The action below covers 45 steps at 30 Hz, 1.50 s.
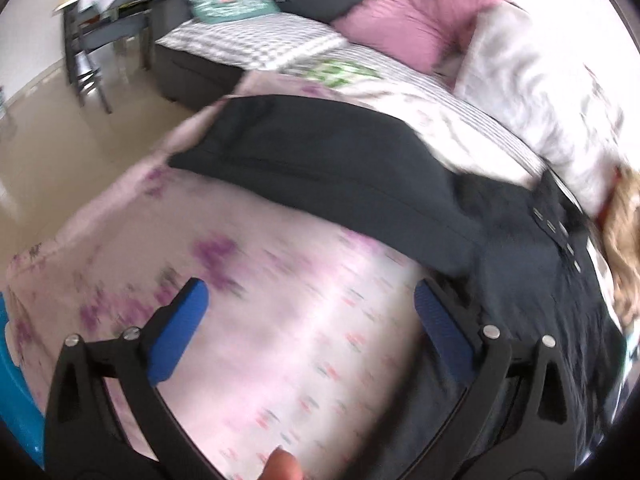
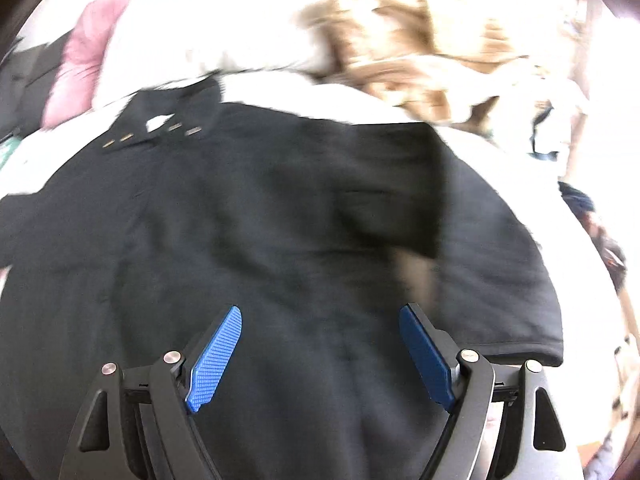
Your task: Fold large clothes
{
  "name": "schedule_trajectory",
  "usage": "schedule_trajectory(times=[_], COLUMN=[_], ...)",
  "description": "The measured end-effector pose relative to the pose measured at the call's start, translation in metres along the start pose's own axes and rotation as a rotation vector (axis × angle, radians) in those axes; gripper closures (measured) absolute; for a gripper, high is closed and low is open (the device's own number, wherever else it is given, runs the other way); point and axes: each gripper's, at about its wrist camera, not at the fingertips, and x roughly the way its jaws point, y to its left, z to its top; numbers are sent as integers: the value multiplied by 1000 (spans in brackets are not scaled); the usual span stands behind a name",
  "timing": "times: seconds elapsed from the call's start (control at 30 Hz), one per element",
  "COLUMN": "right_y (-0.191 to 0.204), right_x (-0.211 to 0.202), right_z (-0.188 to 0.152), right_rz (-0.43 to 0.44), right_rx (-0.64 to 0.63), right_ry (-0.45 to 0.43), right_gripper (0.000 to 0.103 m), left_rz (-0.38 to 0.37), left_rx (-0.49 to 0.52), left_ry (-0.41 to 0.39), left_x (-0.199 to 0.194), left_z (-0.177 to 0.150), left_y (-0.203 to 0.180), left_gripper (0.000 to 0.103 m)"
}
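A large black garment (image 2: 248, 216) lies spread on a bed, with a row of small metal snaps near its collar (image 2: 152, 134). One sleeve (image 1: 320, 168) stretches out to the left over a pink floral sheet (image 1: 288, 320). My left gripper (image 1: 308, 304) is open and empty above the sheet, beside the garment's left edge. My right gripper (image 2: 320, 332) is open and empty, low over the garment's body. A folded-over flap (image 2: 400, 184) lies on the garment's right part. Both views are blurred by motion.
A pink pillow (image 1: 420, 12), a white patterned pillow (image 1: 532, 92) and a tan and white heap of fabric (image 2: 420, 52) lie at the bed's head. A grey sofa (image 1: 224, 40), a chair (image 1: 88, 48) and beige floor (image 1: 60, 140) are to the left. A blue object (image 1: 16, 392) sits at the lower left.
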Motion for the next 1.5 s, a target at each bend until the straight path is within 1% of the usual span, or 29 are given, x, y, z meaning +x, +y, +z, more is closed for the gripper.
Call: schedule_trajectory(times=[0.1,0.17,0.2,0.27,0.3,0.33,0.37,0.4,0.43,0.5,0.57,0.67,0.8,0.87,0.9,0.93,0.97,1.0,1.03,1.07,1.13,1.17,1.2,1.3,1.37,1.4,1.43,1.47,1.5], right_y=[-29,-48,-53,-60,-62,-63,-64,-67,-72,-78,-88,-122,-194,-229,-247,-260,-273,-281,-289,-297,-303,-308,-314,-321,-324,-322,-318,-310,-302], right_x=[9,23,30,50,59,66,71,71,68,55,42,33,40,38,33,29,22,15,14,17,23,36,48,79,98,106,110,106,101], right_z=[4,6,7,6,3,1,1,3,7,19,36,71,123,136,138,137,133,125,117,108,85,69,60,29,15,11,10,14,21], right_rz=[-89,-127,-121,-68,-54,-49,-39,-18,-14,-57,-127,-231,-379,-395,-368,-327,-274,-216,-164,-114,-43,-3,18,6,34,66,58,28,42], right_rx=[6,19,25,15,-3,-25,-50,-60,-67,-119,-166,-152,-51,37,104,171,243,304,347,382,439,481,510,580,617,630,630,596,546], right_ry=[11,47,67,133,160,174,187,185,176,132,80,34,-17,-12,-18,-31,-54,-81,-87,-60,17,69,97,151,165,176,178,152,128], right_gripper=[20,21,21,25,38,71,87,93,96,97,97,97,95,83,71,48,35,18,17,17,17,17,17,18,26,44,55,65,88], left_rz=[-71,-143,-174,-214,-229,-228,-226,-236,-246,-239,-209,-194,-197,-205,-208,-211,-215,-218,-221,-224,-229,-233,-239,-239,-237,-238,-235,-234,-235], left_rx=[59,78,91,121,141,154,164,181,198,245,305,370,418,435,444,452,460,465,469,471,469,466,463,460,454,448,439,432,422], left_ry=[12,15,26,35,40,52,67,90,102,90,58,38,40,34,28,22,13,6,0,-2,5,11,18,33,41,45,51,57,64], left_x=[-13,-17,-16,-8,-2,4,8,12,15,16,16,18,21,20,19,18,15,14,12,11,10,11,12,15,19,22,25,27,30], left_z=[-19,-34,-43,-54,-61,-66,-69,-72,-74,-78,-80,-85,-89,-91,-92,-93,-93,-94,-94,-95,-95,-96,-96,-98,-99,-99,-99,-99,-98], left_y=[-35,-56,-67,-87,-97,-106,-113,-123,-132,-148,-164,-178,-188,-191,-192,-193,-194,-195,-195,-196,-196,-197,-197,-197,-196,-195,-194,-193,-192], left_gripper=[1,1,1,1,1,1,1,1,1,1,1,1,1,1,1,1,1,1,1,1,1,1,1,1,1,1,1,1,1])
